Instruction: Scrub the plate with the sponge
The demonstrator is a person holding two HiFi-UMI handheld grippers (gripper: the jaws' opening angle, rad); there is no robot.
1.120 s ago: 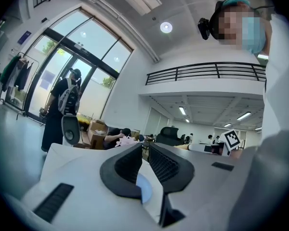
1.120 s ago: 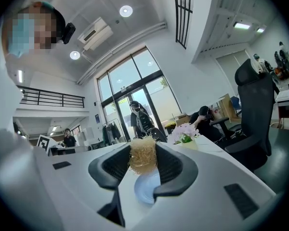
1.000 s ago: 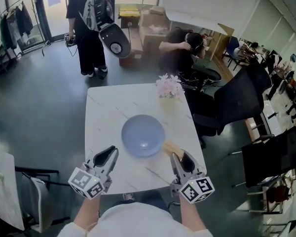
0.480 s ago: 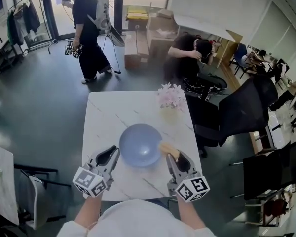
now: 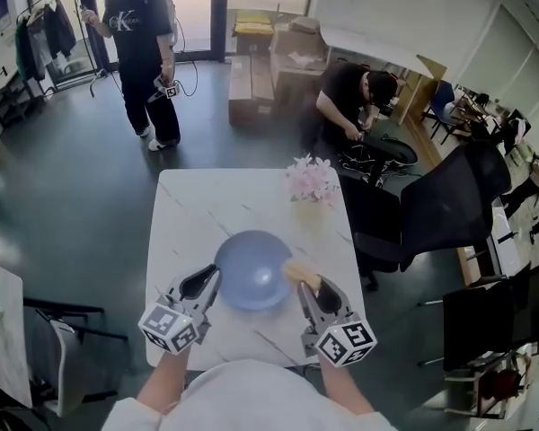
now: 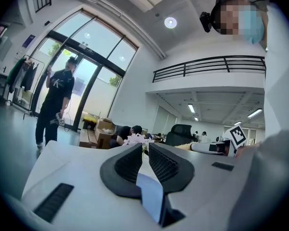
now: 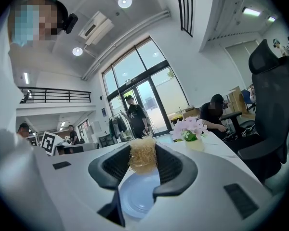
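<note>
Your right tongs are clamped on the sponge. The straw-coloured, fibrous pad is pinched near the tips, and a good part of it stands proud above the jaws. That grip looks chosen so the sponge, not the jaws, meets the dish. In the head view the sponge hangs at the right rim of the blue plate, and the right gripper view shows plate surface directly below it through the gap. I cannot tell whether the sponge is touching the plate or just above it, so the scrubbing seems about to begin.

The plate sits in the near half of the white marble table, centred between your two hands. Either side can work on it there without stretching. A small vase of pink flowers stands near the far right edge, well apart from the plate and out of the stroke.

Your left tongs sit just beside the plate's left rim. The jaws are drawn almost together, with only a thin slit between them, and I see nothing gripped in it. A sliver of blue shows low in that gripper's view, which I read as the plate seen past the jaws. The left side seems parked there to brace the rim if the plate slides. A smooth plate on a polished top is likely to skate once you push sideways. Steady it from the left before you bear down.

Two people are on the floor beyond the table, well clear of your work.
</note>
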